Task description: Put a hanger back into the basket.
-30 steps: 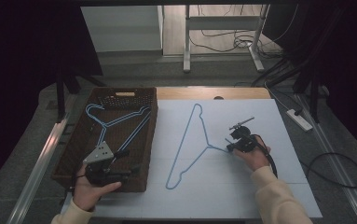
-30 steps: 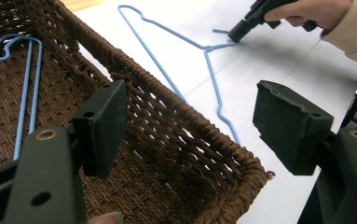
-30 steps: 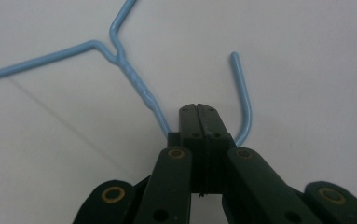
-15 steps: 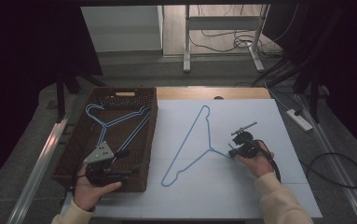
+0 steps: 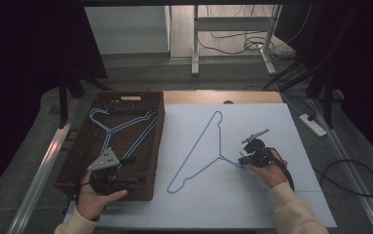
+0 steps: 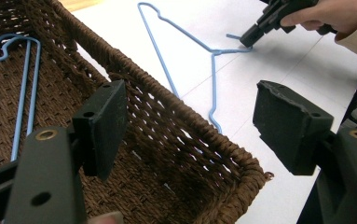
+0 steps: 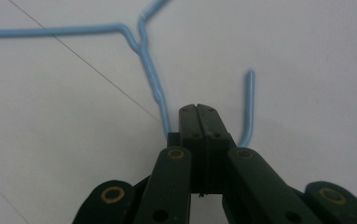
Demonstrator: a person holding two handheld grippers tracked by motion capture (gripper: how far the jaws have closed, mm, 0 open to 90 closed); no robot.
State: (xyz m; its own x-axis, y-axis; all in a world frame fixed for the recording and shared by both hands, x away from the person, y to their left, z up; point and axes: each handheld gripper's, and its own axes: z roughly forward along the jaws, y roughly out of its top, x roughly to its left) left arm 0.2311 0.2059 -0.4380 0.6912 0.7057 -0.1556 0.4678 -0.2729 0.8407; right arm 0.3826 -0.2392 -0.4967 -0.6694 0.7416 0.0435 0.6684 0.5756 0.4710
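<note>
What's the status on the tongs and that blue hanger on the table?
Right tongs shut on blue hanger hook, flat on white sheet. Left tongs open over basket corner. Nothing in the way.

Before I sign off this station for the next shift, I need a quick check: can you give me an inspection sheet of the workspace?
Surface: white sheet covers the table beside a brown wicker basket.
Job's things: blue wire hanger lies flat on the sheet; a second blue hanger lies in the basket.
Clutter: nothing seen.
Grippers: right tongs shut on the bend of the sheet hanger's hook; left tongs open, held over the basket's near corner, nothing between them.
Cables: black cable trails from the right tongs; power strip and loose cables on the floor to the right.
Surroundings: dark drapes to both sides, white stand legs behind the table.
</note>
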